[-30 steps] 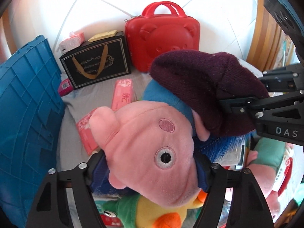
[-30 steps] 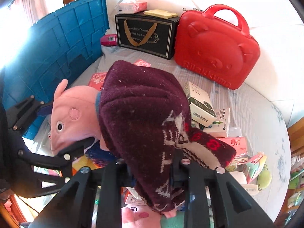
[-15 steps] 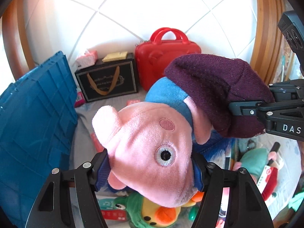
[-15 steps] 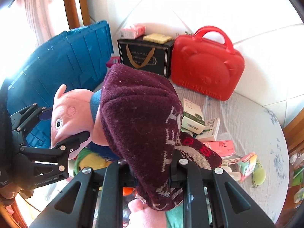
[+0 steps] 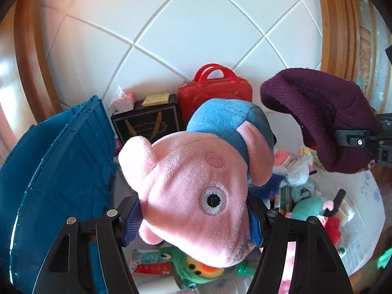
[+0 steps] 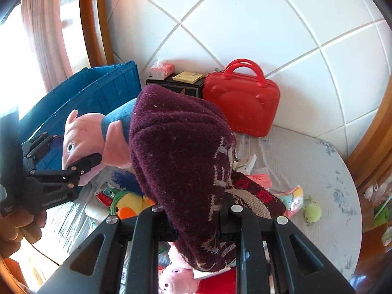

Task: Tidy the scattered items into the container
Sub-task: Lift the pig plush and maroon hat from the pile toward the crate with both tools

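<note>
Pig plush [image 5: 196, 186] clenched in left gripper [image 5: 196, 218] jaws – "GenRobot.AI" on its side; right gripper [image 6: 196, 223] jaws clenched on maroon knit hat [image 6: 181, 147].

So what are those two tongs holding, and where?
Left tongs clamp the pink pig plush by its head; right tongs pinch the maroon knit hat near its patterned brim.

Beyond the jaws, a red bear-embossed case [image 6: 241, 103] stands upright against the white tiled wall [image 6: 257, 19]. Just left of it sits a black gift bag [image 5: 147, 125], bearing a pink tissue pack [image 5: 123, 100] and a flat yellow box [image 5: 156, 99]. Wooden frames [image 5: 335, 24] flank the wall.
</note>
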